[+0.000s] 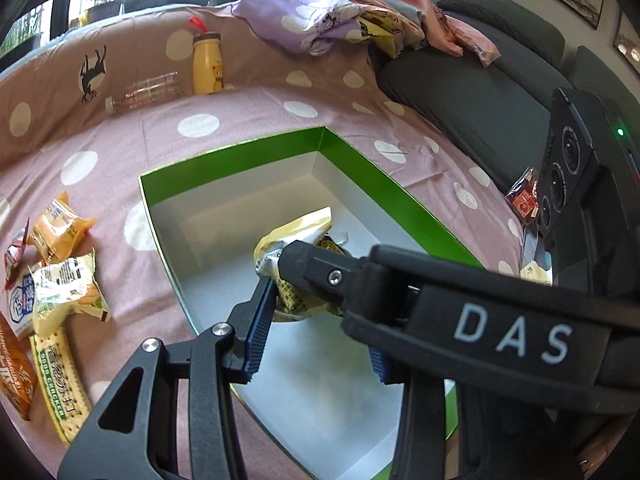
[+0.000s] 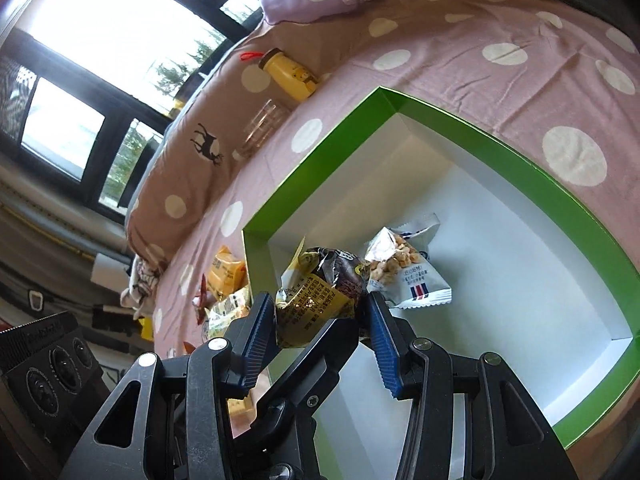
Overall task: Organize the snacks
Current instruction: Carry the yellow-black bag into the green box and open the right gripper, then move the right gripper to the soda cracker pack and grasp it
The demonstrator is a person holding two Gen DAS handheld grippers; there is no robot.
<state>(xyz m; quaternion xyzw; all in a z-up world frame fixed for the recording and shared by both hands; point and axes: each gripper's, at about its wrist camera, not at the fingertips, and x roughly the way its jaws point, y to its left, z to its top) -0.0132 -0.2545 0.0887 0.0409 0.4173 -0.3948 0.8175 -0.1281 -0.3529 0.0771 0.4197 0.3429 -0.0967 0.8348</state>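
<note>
Box [image 2: 520,168] interior mostly free

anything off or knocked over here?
Clear plastic bottle lies tipped on its side on the dotted sheet, beside the upright yellow bottle. Clothes sit in a crumpled heap at the far edge. No spills visible.

- Left gripper [image 1: 316,308]: black linkage arms, silver pivot screws and ribbed blue finger pads [image 1: 256,332] are seen.
- Right gripper [image 2: 316,320]: the same black frame is seen; white "DAS" lettering is printed.
</note>
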